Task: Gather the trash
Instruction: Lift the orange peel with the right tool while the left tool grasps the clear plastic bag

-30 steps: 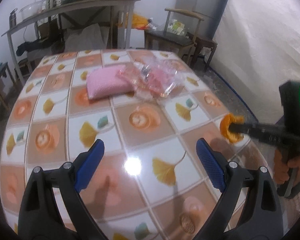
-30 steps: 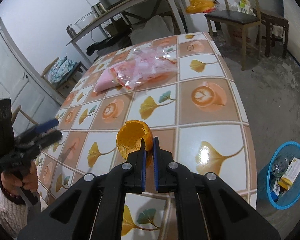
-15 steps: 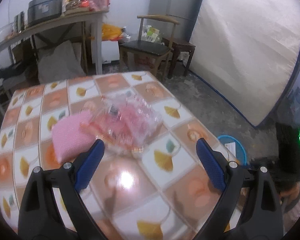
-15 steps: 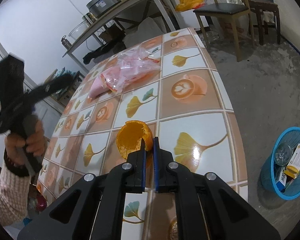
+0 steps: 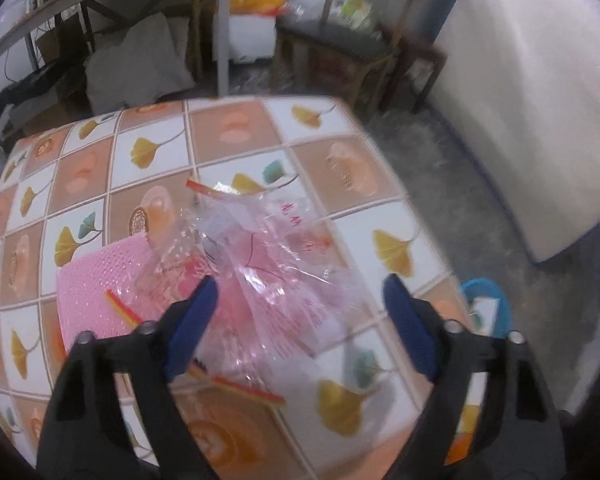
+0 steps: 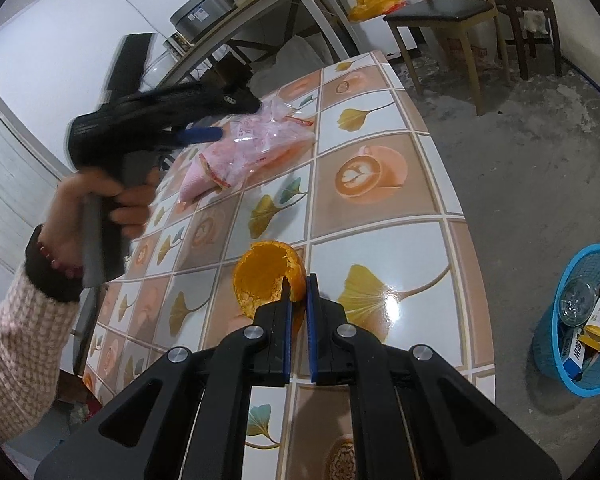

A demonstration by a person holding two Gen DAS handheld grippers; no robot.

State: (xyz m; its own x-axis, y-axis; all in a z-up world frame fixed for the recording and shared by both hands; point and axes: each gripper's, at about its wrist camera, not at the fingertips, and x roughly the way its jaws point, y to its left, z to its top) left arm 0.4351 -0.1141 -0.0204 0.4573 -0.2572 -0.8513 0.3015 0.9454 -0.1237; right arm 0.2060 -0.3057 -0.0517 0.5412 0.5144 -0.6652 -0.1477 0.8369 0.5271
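Observation:
A crumpled clear plastic bag with pink print (image 5: 276,264) lies on the tiled table, partly over a pink textured pouch (image 5: 96,288). My left gripper (image 5: 300,320) hangs just above the bag, its jaws wide but closing, the bag between them and untouched. From the right wrist view the same bag (image 6: 256,148) shows with the left gripper (image 6: 216,120) over it. My right gripper (image 6: 299,284) is shut on the rim of an orange peel cup (image 6: 264,276), held above the table's near side.
A blue basket (image 6: 580,316) with boxes and a clear container sits on the floor right of the table (image 6: 384,200). A chair (image 6: 440,12) and a shelf table (image 6: 260,4) stand beyond the far end. A person's hand and knit sleeve (image 6: 16,344) hold the left gripper.
My left gripper swept across the table toward the far end and now hovers over the plastic bag, jaws narrowed a little. The right gripper kept its hold on the peel, nearly still.

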